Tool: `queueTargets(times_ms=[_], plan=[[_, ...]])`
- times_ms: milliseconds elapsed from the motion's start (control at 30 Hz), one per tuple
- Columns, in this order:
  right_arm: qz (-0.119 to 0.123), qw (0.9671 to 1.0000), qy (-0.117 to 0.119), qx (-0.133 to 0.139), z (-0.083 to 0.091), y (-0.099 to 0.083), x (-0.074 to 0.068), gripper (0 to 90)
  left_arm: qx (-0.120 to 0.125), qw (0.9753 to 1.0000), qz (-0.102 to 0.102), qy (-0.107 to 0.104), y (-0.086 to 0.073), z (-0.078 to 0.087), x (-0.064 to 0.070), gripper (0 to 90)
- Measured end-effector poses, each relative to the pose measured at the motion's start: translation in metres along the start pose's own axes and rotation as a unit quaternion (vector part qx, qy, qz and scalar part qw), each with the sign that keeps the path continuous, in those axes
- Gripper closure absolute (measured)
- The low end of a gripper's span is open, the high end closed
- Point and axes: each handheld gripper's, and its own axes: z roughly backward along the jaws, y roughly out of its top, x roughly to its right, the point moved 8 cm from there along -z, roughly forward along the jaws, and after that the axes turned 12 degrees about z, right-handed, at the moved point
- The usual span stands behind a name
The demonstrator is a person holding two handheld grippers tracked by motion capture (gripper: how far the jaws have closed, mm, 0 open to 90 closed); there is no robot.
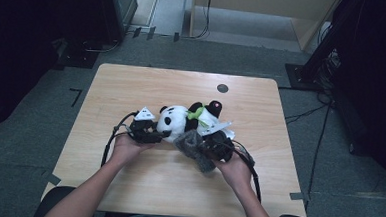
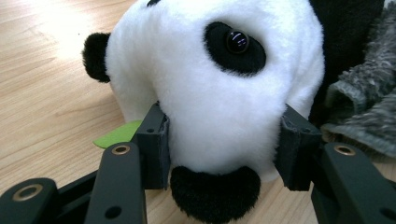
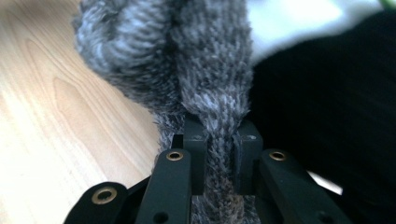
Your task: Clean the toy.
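Panda: black-and-white plush panda toy (image 1: pixel 178 120), lying on the light wooden bench (image 1: pixel 132 85) near its middle, head toward the left claw, dark feet toward the far right.
Panda face: in the left gripper view, white head (image 2: pixel 210 84) close up, glossy black eye (image 2: pixel 237 41) uppermost, black ear (image 2: pixel 95 56) at the left, black muzzle patch (image 2: pixel 215 189) lowest, just above the wood.
Green pieces: flat green felt leaf (image 2: pixel 114 135) poking out from under the head in the left gripper view; green collar (image 1: pixel 194 113) around the neck in the high view.
Left claw: black two-jaw claw (image 2: pixel 223 147) spread wide, one pad against each side of the panda's head, plush bulging between them; held in the left hand (image 1: pixel 124 147) at the near-left of the toy.
Grey cloth: fuzzy grey knitted cloth (image 3: pixel 187 60), bunched, lying against the near-right side of the panda and touching its black body.
Right claw: black two-jaw claw (image 3: pixel 222 154) pressed together on a narrow fold of the grey knitted cloth, the fold squeezed thin between the pads; held in the right hand (image 1: pixel 235 171).
Spacing: both claws close together, each at the panda, grey cloth between them.
Bench extras: small dark round disc (image 1: pixel 222 88) set in the wood on the far side, well apart from the toy.
Cables: black cable looping from each claw back toward the near edge.
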Motion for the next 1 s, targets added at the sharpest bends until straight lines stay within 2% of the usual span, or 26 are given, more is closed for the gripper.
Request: queueTargets(times_ms=[133, 433, 467, 533, 767, 867, 933, 1000], plan=[[-0.017, 0.9998, 0.012, 0.006, 0.005, -0.008, 0.006, 80.2, 0.000, 1.0000, 0.001, 0.000, 0.000, 0.000, 0.000, 46.9], [-0.016, 0.9999, -0.006, -0.002, 0.017, -0.012, 0.012, 80.3, 0.000, 1.0000, 0.007, -0.002, 0.001, 0.000, -0.001, 46.8], [-0.019, 0.9998, -0.004, -0.003, 0.018, -0.011, 0.011, 80.3, 0.000, 1.0000, 0.010, -0.001, 0.001, 0.000, -0.001, 46.8], [-0.010, 1.0000, -0.002, 0.001, 0.019, -0.007, 0.006, 80.4, 0.001, 1.0000, 0.009, -0.001, 0.001, 0.000, -0.001, 46.8], [0.041, 0.9982, 0.024, 0.036, 0.024, 0.029, -0.024, 80.4, 0.000, 0.9999, 0.013, 0.000, 0.002, 0.000, 0.000, 46.6], [0.054, 0.9971, 0.035, 0.041, 0.019, 0.042, -0.034, 80.4, 0.000, 0.9999, 0.015, -0.001, 0.002, 0.000, 0.000, 46.6], [0.061, 0.9966, 0.038, 0.040, 0.008, 0.053, -0.039, 80.4, 0.000, 0.9999, 0.016, -0.001, 0.002, 0.000, 0.000, 46.6], [0.060, 0.9967, 0.038, 0.040, 0.003, 0.056, -0.039, 80.4, 0.000, 0.9998, 0.018, -0.002, 0.002, 0.000, 0.000, 46.6]])
